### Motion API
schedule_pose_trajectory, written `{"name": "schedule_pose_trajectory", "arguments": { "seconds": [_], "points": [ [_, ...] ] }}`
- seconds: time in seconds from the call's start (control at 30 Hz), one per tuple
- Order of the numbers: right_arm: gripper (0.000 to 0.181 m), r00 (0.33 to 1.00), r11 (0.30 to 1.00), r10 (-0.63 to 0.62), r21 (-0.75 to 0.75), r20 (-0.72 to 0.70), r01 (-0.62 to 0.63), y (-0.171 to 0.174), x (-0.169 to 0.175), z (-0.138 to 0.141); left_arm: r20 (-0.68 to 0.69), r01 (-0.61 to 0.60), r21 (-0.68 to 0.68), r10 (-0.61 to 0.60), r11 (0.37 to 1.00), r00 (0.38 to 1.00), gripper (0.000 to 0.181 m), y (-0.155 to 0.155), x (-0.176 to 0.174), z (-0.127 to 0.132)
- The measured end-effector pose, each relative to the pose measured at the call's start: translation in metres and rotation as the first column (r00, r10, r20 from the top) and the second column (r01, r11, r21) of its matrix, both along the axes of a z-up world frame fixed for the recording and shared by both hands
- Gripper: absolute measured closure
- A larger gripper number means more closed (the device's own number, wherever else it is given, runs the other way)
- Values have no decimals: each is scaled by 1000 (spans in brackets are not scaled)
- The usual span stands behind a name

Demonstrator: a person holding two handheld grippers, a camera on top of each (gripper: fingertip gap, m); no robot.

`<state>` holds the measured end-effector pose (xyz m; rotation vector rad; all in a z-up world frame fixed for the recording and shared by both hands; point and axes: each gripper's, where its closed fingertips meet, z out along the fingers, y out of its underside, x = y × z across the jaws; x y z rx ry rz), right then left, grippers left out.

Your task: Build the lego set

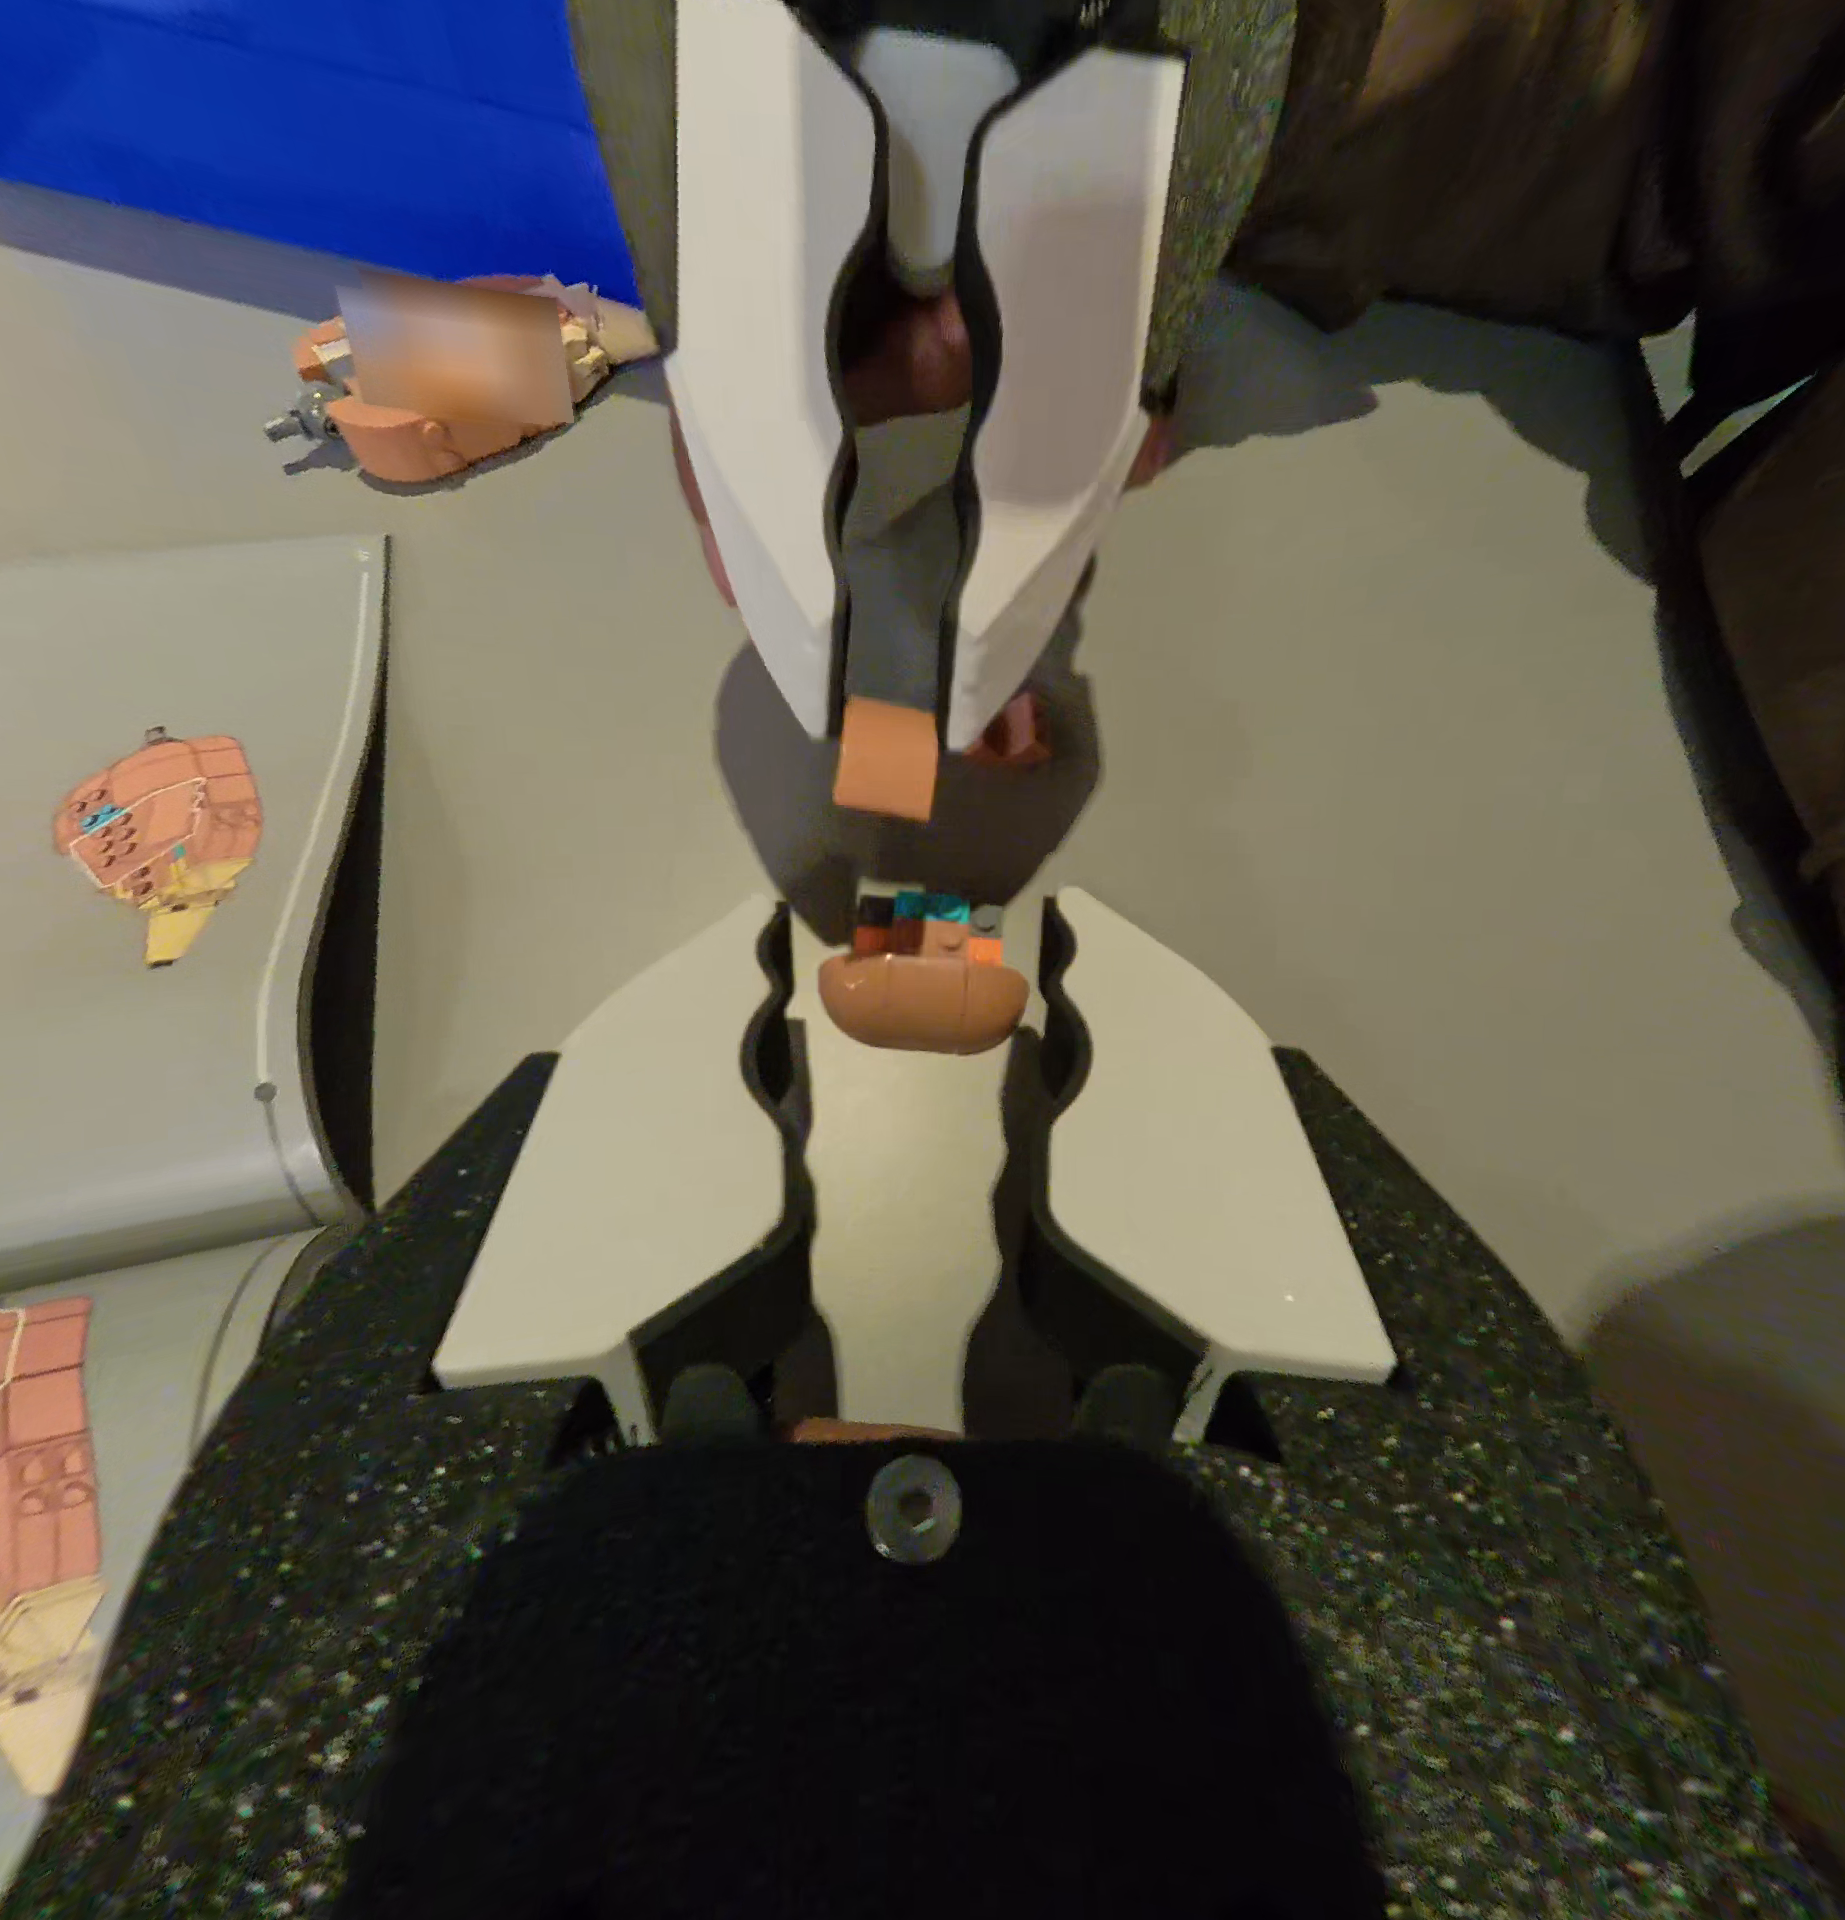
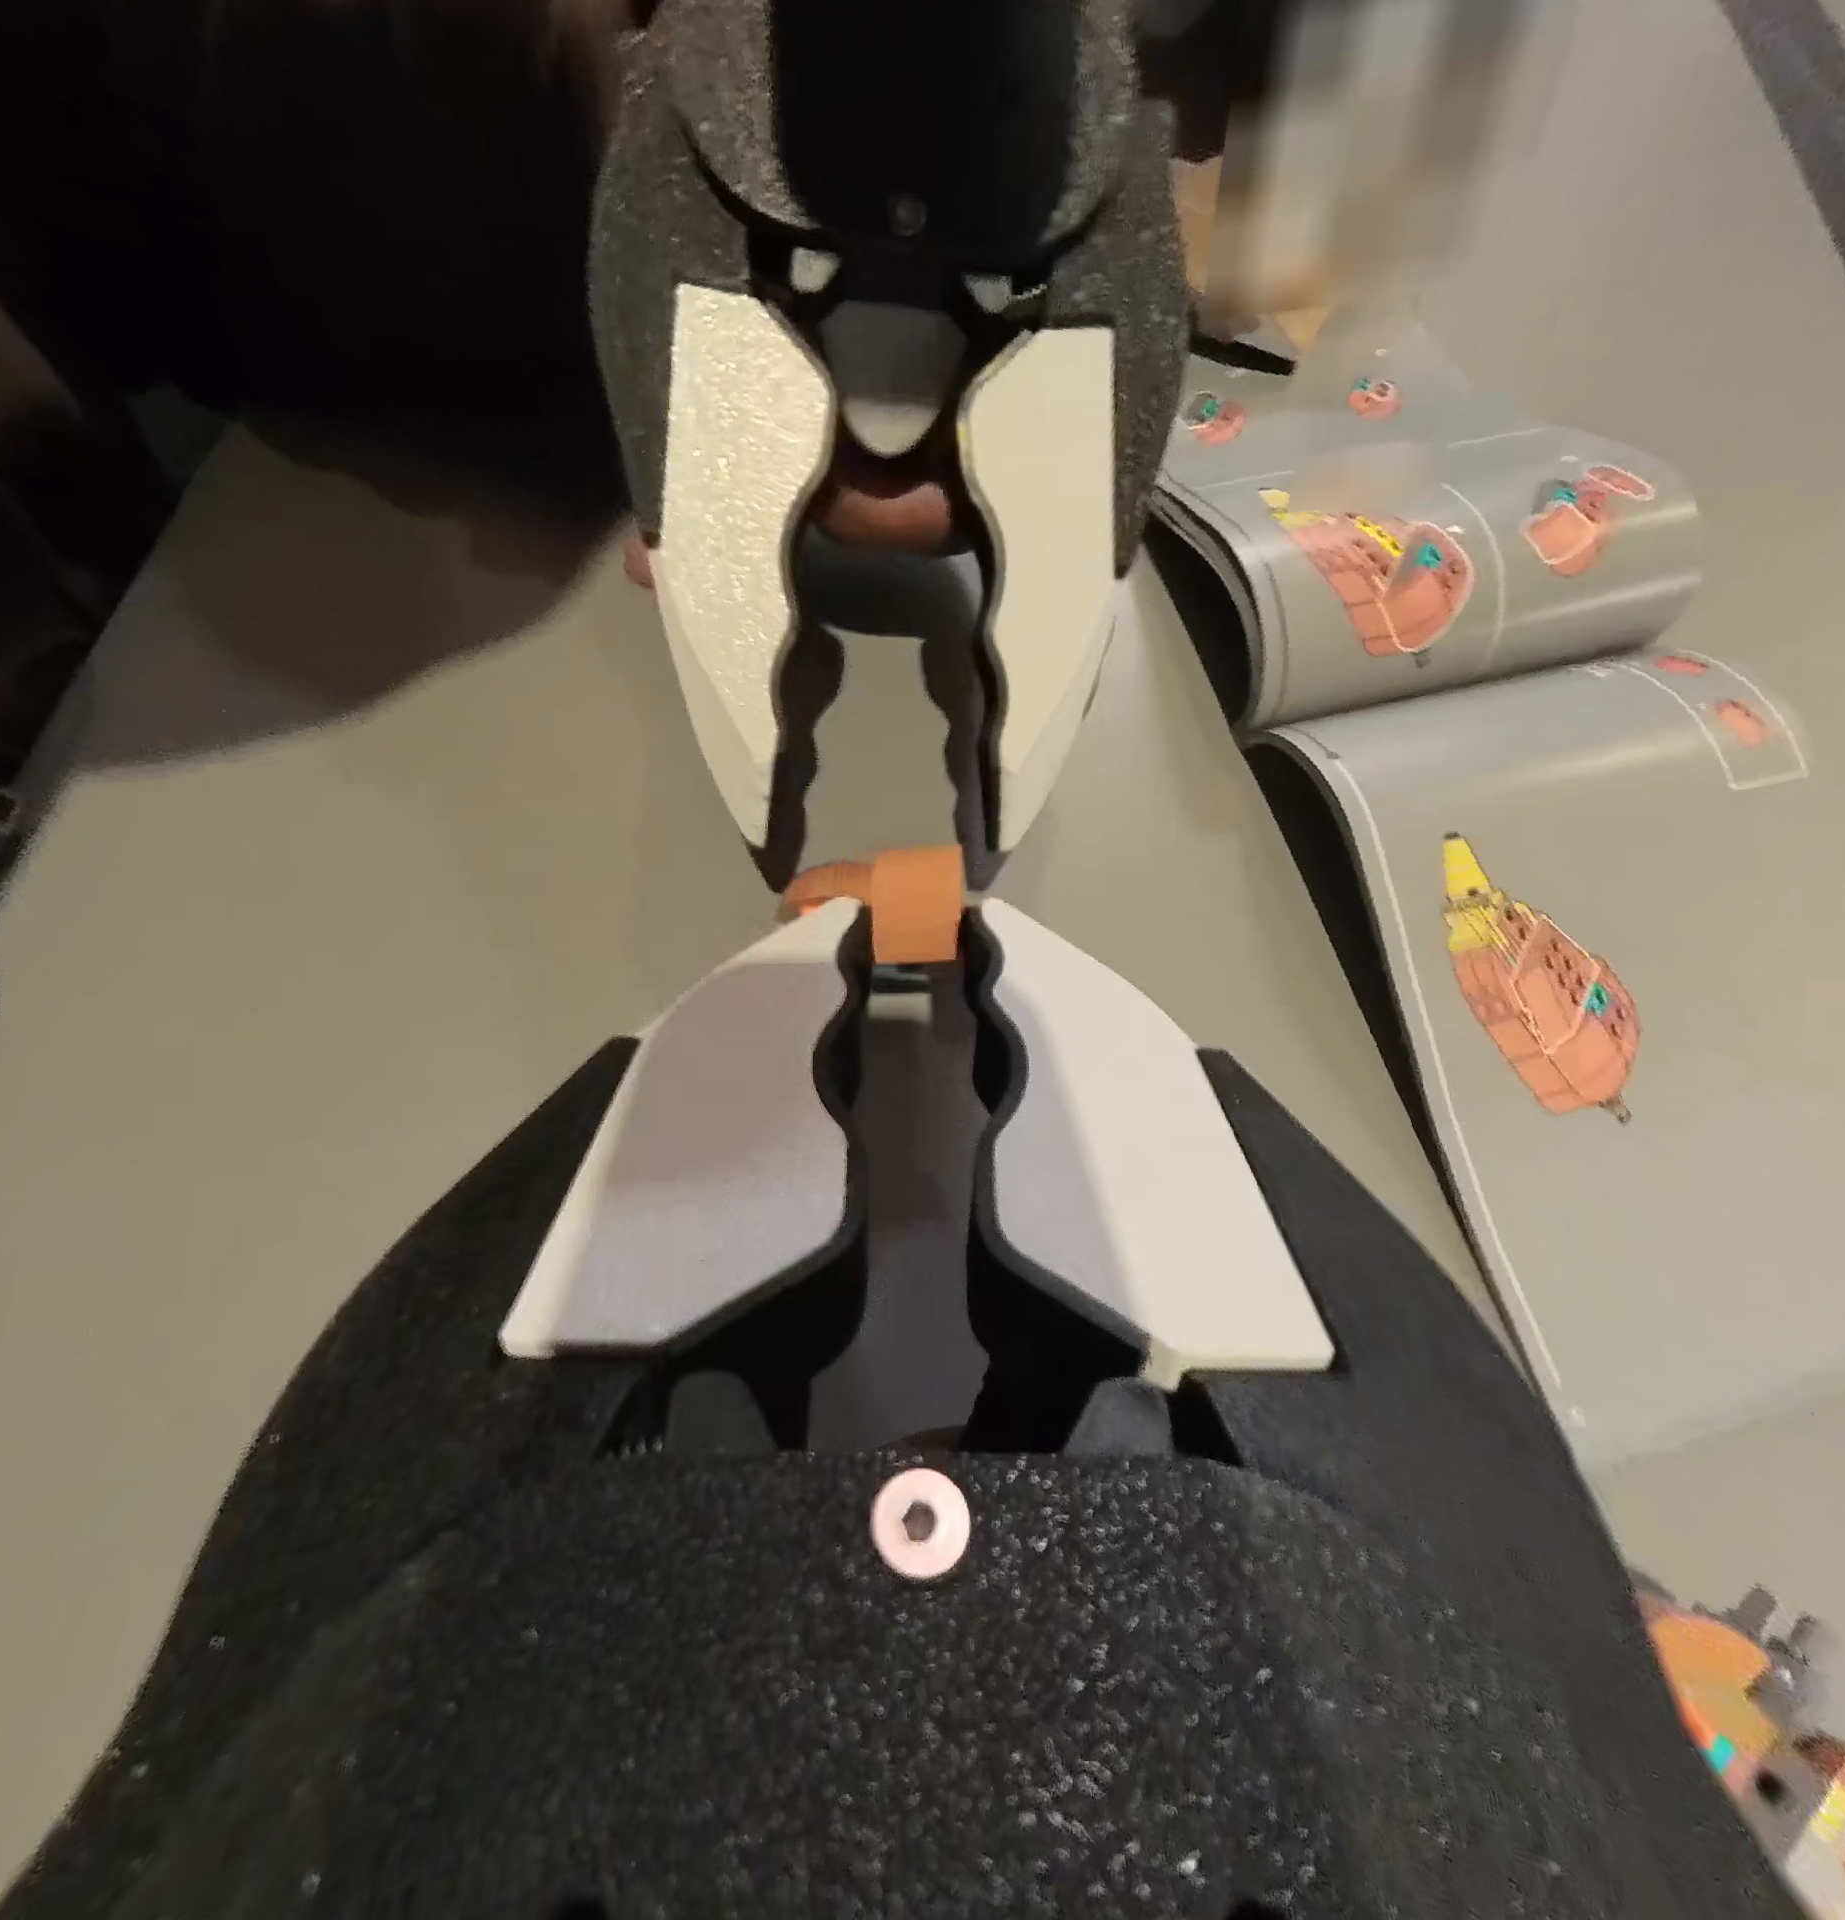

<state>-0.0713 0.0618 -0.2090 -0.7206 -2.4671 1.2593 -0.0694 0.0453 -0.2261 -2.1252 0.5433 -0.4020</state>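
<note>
The left gripper (image 1: 913,935) pinches a small brick assembly (image 1: 920,982), facing the right gripper (image 1: 890,732) pinching a tan brick (image 1: 885,764).

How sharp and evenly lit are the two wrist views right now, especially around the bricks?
Left wrist view: the small assembly is fairly sharp, the orange brick in the other hand-held gripper softer, with a dark shadow under it; edges bend from the wide lens. Right wrist view: dimmer, upper left almost black; the brick is slightly blurred, the instruction booklet smeared.
</note>
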Motion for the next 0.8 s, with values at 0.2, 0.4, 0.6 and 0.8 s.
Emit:
{"name": "schedule_pose_trajectory", "arguments": {
  "seconds": [0.2, 0.4, 0.6, 0.8],
  "points": [
    [165, 992, 991, -125, -40, -2, 125, 7, 4, 1, -166, 22, -20, -25, 1000, 986, 123, -1, -6, -21],
    [165, 979, 977, -202, -71, -17, 200, 9, 18, 1, -188, 59, -71, -72, 996, 980, 134, 1, 3, -35],
    [165, 947, 945, -318, -84, -31, 315, 15, 24, -2, -188, 16, -75, -30, 997, 982, 134, 5, 3, -35],
    [165, 906, 904, -421, -97, -37, 416, 25, 26, -5, -154, -202, -115, 183, 973, 971, 134, 20, -4, -35]
  ]
}}
